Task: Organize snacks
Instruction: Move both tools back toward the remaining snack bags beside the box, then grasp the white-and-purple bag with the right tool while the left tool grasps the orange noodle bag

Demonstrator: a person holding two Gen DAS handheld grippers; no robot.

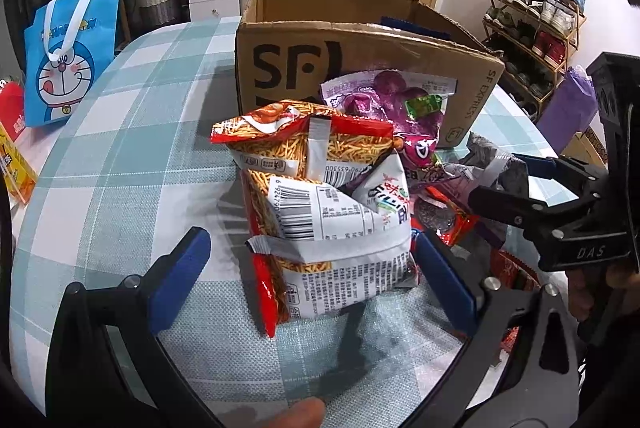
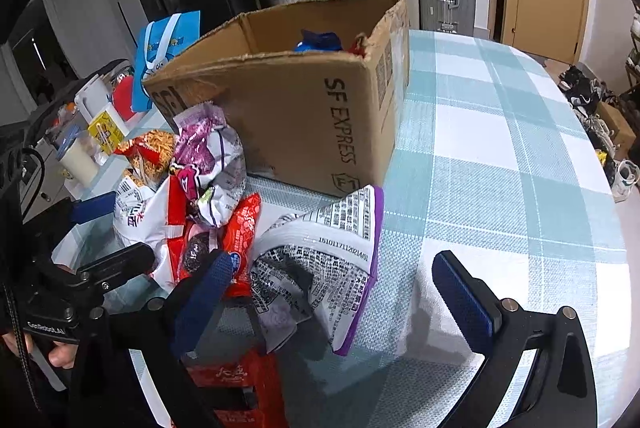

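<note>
Pile of crinkly snack packets sits against the front of the brown cardboard SF box (image 1: 360,39) on the teal-and-white checked tabletop (image 1: 132,131). Nearest the box: purple-and-white foil packet (image 1: 384,95); in front of it, red-orange noodle-stick snack bag (image 1: 312,183). Left gripper (image 1: 316,280) w/ jaws open, straddling that bag's near end, not closed on it. Right gripper (image 2: 340,288) jaws also open, over a white packet w/ purple edge (image 2: 340,260). Blue cartoon-cat tote bag (image 1: 68,55) stands left of the box.
</note>
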